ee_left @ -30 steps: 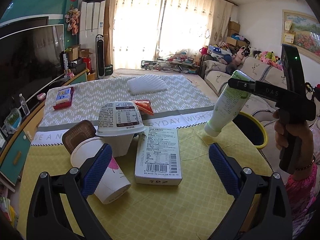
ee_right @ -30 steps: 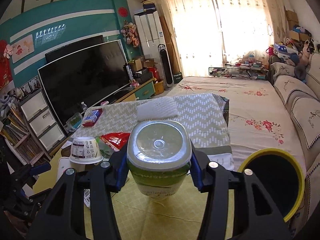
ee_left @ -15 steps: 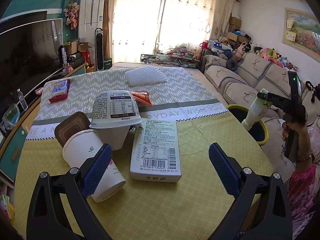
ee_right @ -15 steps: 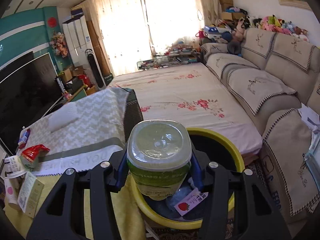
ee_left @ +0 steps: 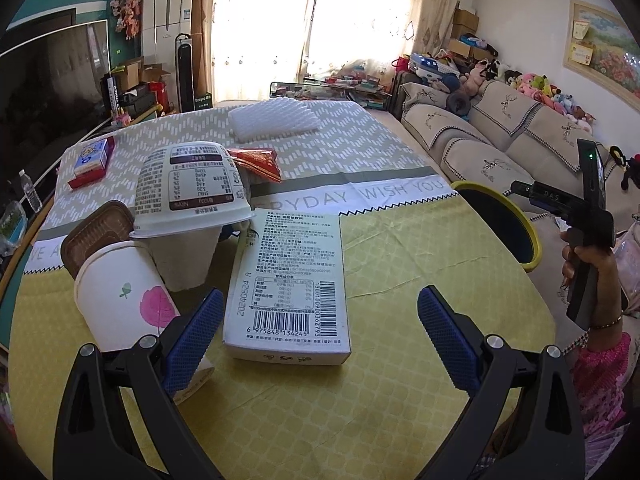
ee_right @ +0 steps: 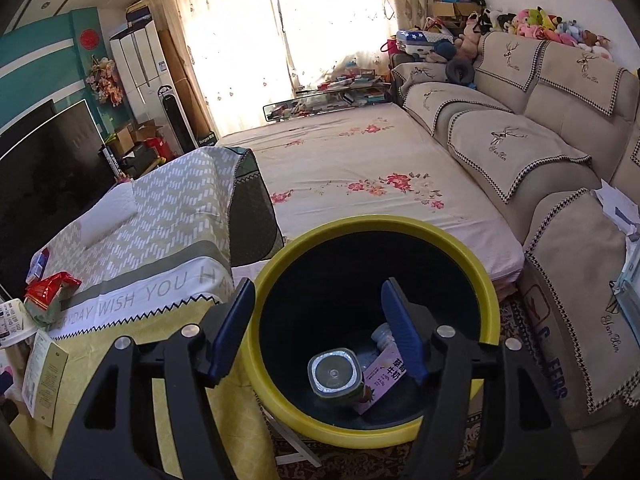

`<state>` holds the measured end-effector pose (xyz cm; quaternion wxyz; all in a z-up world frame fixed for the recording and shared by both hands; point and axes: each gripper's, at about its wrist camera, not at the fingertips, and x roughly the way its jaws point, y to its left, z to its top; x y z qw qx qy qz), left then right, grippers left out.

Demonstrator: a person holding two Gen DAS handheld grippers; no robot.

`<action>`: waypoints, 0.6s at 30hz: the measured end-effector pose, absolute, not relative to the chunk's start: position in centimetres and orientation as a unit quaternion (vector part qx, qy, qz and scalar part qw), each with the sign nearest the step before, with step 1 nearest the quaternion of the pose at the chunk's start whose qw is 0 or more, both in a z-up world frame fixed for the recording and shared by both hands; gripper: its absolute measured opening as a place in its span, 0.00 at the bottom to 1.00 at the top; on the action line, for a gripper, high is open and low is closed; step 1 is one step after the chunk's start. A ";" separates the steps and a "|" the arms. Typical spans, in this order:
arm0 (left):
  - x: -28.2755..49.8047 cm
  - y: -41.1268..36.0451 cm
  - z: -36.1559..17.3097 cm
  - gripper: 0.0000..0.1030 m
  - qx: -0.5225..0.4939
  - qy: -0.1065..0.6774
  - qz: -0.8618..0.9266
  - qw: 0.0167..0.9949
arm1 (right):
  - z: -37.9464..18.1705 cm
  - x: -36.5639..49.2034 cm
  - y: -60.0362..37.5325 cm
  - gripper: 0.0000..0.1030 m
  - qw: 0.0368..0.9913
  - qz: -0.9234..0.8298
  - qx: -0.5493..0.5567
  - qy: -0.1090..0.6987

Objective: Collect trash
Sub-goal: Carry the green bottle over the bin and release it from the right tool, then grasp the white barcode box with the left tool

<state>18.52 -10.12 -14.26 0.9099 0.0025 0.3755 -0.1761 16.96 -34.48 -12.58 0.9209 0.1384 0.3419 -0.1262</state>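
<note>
Trash bottle (ee_right: 335,374) sits down inside the yellow-rimmed bin (ee_right: 472,264) now, since our right gripper (ee_right: 318,330) hangs right above the bin with its jaws just opened and nothing between them. Our left gripper (ee_left: 320,336) is spread wide and empty over the white carton (ee_left: 294,280) beside the bin, probably lining up on it.

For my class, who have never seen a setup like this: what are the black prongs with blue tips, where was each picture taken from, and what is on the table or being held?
There is no robot. A person holds a two-finger gripper in each hand, with a camera on each looking along its blue fingers. The left gripper is open above the table, where a white carton, a paper cup and an upturned tub lie. The right gripper, its jaws just opened, holds nothing over the yellow bin; a green bottle lies inside.
</note>
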 end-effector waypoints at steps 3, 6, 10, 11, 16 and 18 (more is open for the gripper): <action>19.2 -10.2 -14.7 0.93 0.001 0.381 -0.181 0.907 | -12.8 16.8 -34.0 0.62 0.921 -0.117 0.142 0.345; 20.1 -10.0 -15.1 0.93 -0.007 0.389 -0.187 0.902 | -12.9 16.7 -33.3 0.62 0.920 -0.107 0.146 0.347; 20.7 -10.4 -15.4 0.93 0.008 0.391 -0.183 0.902 | -12.7 16.8 -32.7 0.64 0.922 -0.093 0.152 0.345; 20.8 -10.5 -15.4 0.93 0.011 0.392 -0.183 0.902 | -12.7 16.8 -32.6 0.65 0.922 -0.091 0.152 0.344; 21.2 -11.8 -15.8 0.93 0.044 0.400 -0.174 0.899 | -12.5 16.8 -32.5 0.65 0.923 -0.085 0.157 0.341; 21.5 -12.5 -16.0 0.93 0.068 0.407 -0.164 0.896 | -12.6 16.7 -32.7 0.66 0.923 -0.084 0.160 0.340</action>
